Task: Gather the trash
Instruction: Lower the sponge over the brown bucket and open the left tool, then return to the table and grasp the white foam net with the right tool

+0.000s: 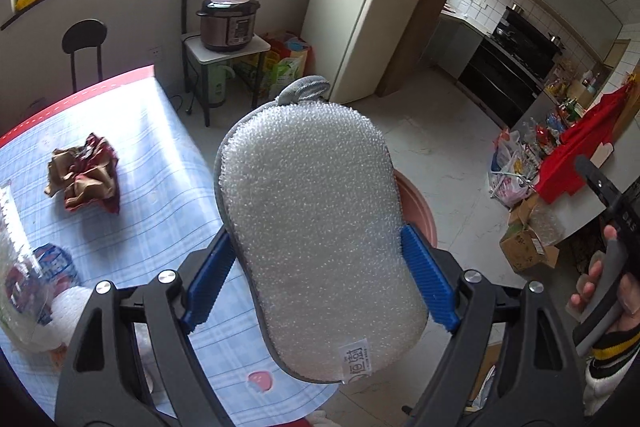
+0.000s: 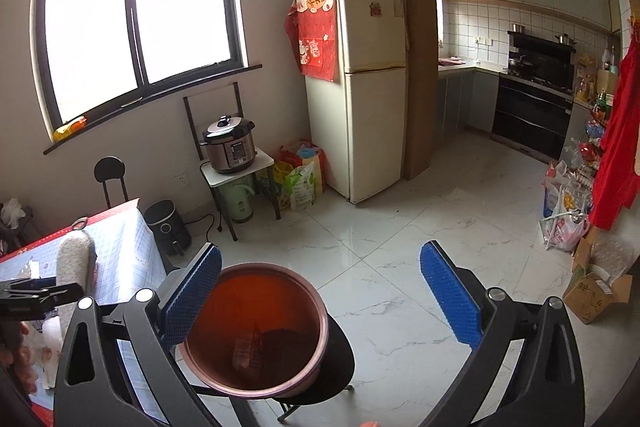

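My left gripper (image 1: 318, 259) is shut on a grey scrubbing sponge pad (image 1: 316, 219) with a bumpy silvery face and holds it up over the table's right edge. A crumpled brown and red wrapper (image 1: 84, 175) lies on the blue checked tablecloth (image 1: 160, 155). A clear plastic package (image 1: 20, 267) lies at the left edge. My right gripper (image 2: 320, 287) is open and empty above a pink bin (image 2: 256, 331) that stands on a black stool (image 2: 336, 359) and holds some dark trash. The sponge (image 2: 74, 259) and left gripper show at the left in the right wrist view.
A pressure cooker (image 2: 230, 145) sits on a small stand by the wall, bags (image 2: 300, 171) and a fridge (image 2: 360, 87) beside it. A black chair (image 1: 84, 43) stands behind the table. Boxes and bags (image 2: 588, 267) line the right side. White tiled floor (image 2: 420, 227) lies ahead.
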Tool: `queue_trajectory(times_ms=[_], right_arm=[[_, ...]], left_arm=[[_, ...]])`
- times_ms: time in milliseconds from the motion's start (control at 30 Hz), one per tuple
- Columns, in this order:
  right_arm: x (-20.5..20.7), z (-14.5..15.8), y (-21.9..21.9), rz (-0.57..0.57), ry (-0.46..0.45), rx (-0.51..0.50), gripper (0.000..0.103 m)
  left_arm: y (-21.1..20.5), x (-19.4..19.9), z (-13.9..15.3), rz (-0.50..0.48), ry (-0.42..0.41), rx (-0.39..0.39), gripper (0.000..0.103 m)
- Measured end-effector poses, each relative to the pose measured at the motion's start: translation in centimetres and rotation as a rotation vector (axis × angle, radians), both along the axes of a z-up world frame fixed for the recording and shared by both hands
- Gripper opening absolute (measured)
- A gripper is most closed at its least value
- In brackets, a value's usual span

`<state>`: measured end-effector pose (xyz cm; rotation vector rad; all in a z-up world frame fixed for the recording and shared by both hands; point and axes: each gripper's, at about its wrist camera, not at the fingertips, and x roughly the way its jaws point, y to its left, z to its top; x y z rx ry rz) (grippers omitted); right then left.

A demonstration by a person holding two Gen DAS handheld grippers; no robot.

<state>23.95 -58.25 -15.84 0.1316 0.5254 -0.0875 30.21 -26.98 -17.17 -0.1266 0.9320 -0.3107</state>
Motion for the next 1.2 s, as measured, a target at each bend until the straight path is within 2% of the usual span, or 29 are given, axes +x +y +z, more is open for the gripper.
queue_trajectory(times_ms=[167,233,300,433,533,667,867,1033,1200], right_arm=[[-2.4,0.9,-2.4,-0.039,-0.008,-0.001,0.098],[-3.2,1.3,-3.1,-0.051,-0.014,-0.009,0.098],[-3.8,1.8,-3.5,-0.061,-0.023,-0.015,0.098],[-4.5,2.8,-3.5,-0.065,-0.049,-0.017,0.098],[-4.7,3.8,-2.9,-0.049,-0.078,-0.013,0.098],[-4.7,5.2,-1.3,-0.010,-0.118,-0.020,0.098],[-4.1,6.4,2.1,0.059,-0.139,-0.031,0.098],[-3.1,6.0,6.2,0.128,-0.111,-0.037,0.098],[-2.7,5.5,12.0,0.187,-0.083,-0.025,0.098]], left_arm=[[-4.7,3.1,1.2,-0.034,-0.037,-0.021,0.085],[-5.9,3.8,2.6,-0.040,-0.078,-0.054,0.092],[-6.6,4.1,4.4,-0.056,-0.121,-0.086,0.095],[-7.6,3.3,7.8,-0.098,-0.204,-0.080,0.097],[-6.5,1.7,9.7,-0.082,-0.263,-0.059,0.097],[-3.2,-0.8,12.0,-0.004,-0.322,-0.047,0.097],[4.4,-5.5,14.2,0.165,-0.387,-0.029,0.097],[11.9,-10.3,14.5,0.296,-0.392,0.031,0.097],[21.0,-14.9,13.6,0.443,-0.347,0.036,0.097]])
